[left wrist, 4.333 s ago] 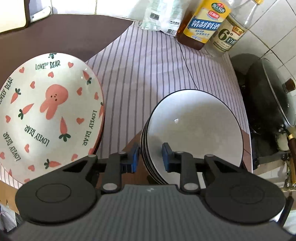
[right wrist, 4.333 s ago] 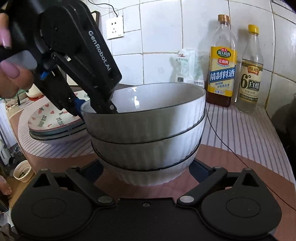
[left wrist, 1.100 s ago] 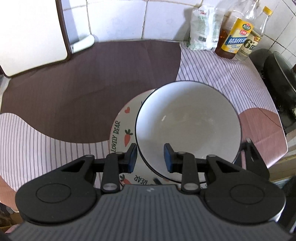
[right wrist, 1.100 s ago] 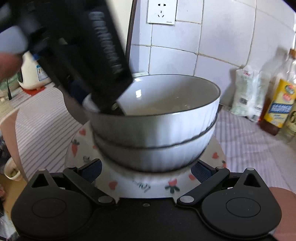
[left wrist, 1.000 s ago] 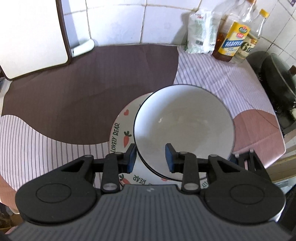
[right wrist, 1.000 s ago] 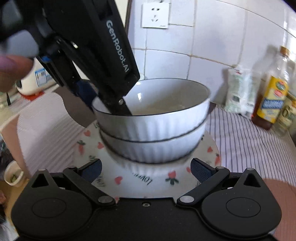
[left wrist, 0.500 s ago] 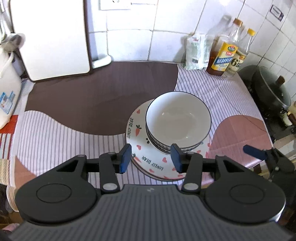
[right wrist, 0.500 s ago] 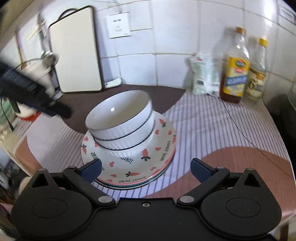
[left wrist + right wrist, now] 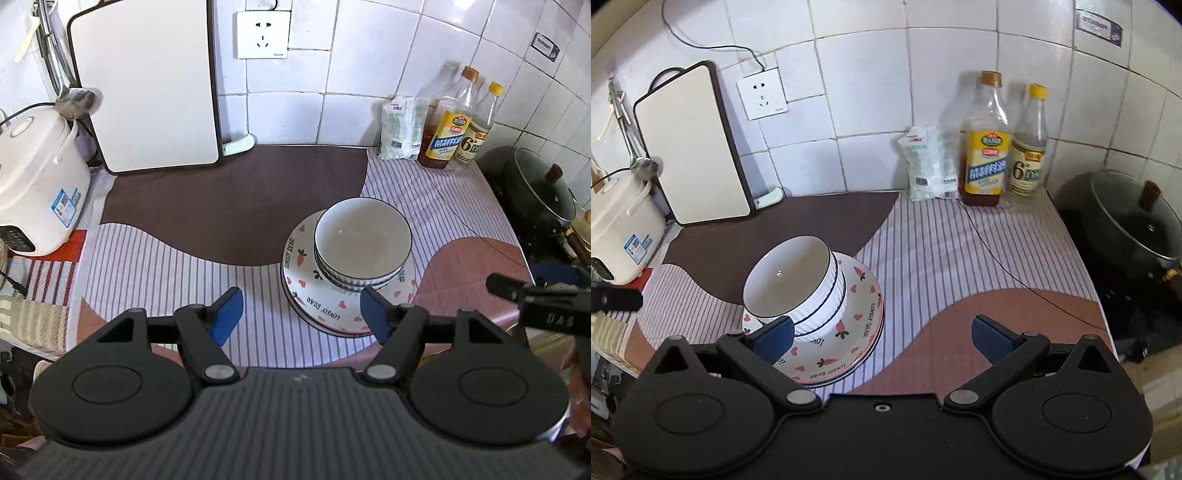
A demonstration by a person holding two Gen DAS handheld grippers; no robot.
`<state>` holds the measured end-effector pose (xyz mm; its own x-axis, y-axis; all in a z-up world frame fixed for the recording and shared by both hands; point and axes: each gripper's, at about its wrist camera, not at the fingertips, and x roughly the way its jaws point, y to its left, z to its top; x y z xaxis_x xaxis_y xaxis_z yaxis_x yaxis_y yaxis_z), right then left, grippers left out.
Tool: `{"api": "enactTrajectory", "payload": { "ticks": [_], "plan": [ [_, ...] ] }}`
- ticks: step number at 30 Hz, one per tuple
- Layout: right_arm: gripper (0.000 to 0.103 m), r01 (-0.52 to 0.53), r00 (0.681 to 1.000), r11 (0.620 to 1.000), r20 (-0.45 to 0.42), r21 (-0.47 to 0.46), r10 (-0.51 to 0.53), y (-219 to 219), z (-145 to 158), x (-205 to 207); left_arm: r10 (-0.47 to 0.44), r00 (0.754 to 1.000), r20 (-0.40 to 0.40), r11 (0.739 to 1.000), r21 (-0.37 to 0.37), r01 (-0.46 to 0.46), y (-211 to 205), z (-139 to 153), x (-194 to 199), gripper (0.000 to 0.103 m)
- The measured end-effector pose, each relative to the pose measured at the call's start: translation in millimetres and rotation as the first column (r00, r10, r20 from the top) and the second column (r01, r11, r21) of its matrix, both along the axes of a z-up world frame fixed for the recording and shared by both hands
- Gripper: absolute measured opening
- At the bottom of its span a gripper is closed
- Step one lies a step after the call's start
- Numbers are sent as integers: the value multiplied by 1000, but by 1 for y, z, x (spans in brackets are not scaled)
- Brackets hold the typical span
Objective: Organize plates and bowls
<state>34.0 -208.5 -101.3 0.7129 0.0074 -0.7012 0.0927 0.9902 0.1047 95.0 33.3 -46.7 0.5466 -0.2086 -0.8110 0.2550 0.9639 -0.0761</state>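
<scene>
Kitchen counter under a striped and brown cloth (image 9: 166,266), seen from two hand-held grippers. Near its middle, a stack of white ribbed bowls (image 9: 362,243) with dark rims, nested one inside another and resting on a stack of carrot-and-heart plates (image 9: 314,299) lettered "LOVELY BEAR". Bowls sitting toward the plates' far side, upright, nothing tilted: likely nested and piled this way to gather all the dishes into one tidy footprint.

Left gripper (image 9: 301,314) raised above and in front of the plates, blue pads spread wide, holding nothing. Right gripper (image 9: 882,338) lower and to the right of the plates, fingers likewise spread wide and empty, its left pad overlapping the plates' near rim in view, contact not apparent. Both apart from the dishes, suggesting the stacking is finished.

Behind the plates against the tiled wall: a white cutting board (image 9: 144,85) to the left, a rice cooker (image 9: 33,184) further left, two bottles (image 9: 1004,147) and a small bag (image 9: 929,166) to the right. A lidded black pot (image 9: 1130,218) far right of the plates.
</scene>
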Motion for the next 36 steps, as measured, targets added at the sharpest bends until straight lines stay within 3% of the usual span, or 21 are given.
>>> {"api": "enactTrajectory", "payload": {
  "ticks": [5,13,17,22,26,30,36],
  "plan": [
    [103,-14,999,1000,43,-13,15,4,27,-20,-5,1000,6,1000,-15,5,3,13,-16,74],
    [103,-15,997,997,80,-72,21,14,55,-51,2,999,45,1000,7,-2,5,24,-43,92],
    [103,-15,994,994,102,-104,26,20,60,-68,22,998,59,1000,11,-23,5,26,-56,93],
    [103,16,991,998,131,-62,-8,20,63,-87,46,996,71,999,9,-46,7,23,-70,93],
    [103,33,988,996,155,-83,-20,21,62,-99,52,995,80,999,-8,-51,8,19,-80,93],
    [103,44,984,995,176,-86,-28,20,61,-107,21,992,126,999,30,-25,3,13,-90,93],
    [103,50,980,992,199,-112,-27,19,56,-111,27,991,132,999,35,-32,3,-1,-96,93]
  ]
}}
